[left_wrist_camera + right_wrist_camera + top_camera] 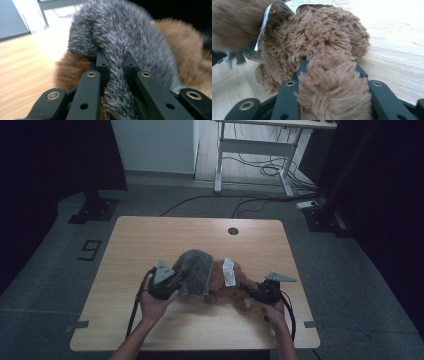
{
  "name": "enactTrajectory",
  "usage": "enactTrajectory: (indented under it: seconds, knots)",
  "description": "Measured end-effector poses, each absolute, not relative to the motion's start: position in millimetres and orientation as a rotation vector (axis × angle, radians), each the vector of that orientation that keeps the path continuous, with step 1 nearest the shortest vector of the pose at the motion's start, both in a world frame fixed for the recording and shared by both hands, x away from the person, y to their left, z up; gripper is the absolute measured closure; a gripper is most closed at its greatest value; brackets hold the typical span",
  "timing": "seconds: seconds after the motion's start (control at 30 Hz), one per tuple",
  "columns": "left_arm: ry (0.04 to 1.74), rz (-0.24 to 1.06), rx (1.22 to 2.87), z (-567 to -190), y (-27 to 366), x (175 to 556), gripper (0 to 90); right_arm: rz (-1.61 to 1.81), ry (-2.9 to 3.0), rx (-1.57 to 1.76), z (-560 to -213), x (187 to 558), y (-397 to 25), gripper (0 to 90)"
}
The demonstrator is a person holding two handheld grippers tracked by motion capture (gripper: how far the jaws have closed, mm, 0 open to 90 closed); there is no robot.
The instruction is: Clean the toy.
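Between both hand-held grippers' jaws — brown plush toy [225,287], pinched.

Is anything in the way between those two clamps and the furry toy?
Nothing visible. The left gripper is shut on the grey fur, and the right gripper is shut on a limb of the brown plush.

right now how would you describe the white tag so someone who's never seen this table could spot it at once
Start at the wooden table and find the brown plush toy lying near its middle, held between the two hand-held grippers. On top of the toy, just right of the grey furry piece, lies the white tag. It is the only flat, pale, printed strip among all that fur.
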State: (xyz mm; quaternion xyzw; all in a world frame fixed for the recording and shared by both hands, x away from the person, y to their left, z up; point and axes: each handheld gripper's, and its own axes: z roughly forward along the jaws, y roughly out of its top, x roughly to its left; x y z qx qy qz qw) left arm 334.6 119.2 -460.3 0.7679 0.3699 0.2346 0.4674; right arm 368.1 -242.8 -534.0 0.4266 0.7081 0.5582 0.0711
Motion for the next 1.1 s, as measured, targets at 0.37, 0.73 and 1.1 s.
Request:
enactTrajectory:
  seconds: [0.37, 0.73, 1.1]
  knots:
    - [0.916, 0.601, 1.94, -488, 137, 332, 79.5, 1.688, 2.148, 1.256, -533, 367, -241, 62.4]
    - [1.12, 0.48, 2.013, -521, 168, 345, 79.4, 1.698, 2.142, 1.273, -534, 368, -241, 62.4]
    - [1.237, 0.483, 1.906, -510, 200, 363, 78.9, 1.696, 2.144, 1.269, -534, 368, -242, 62.6]
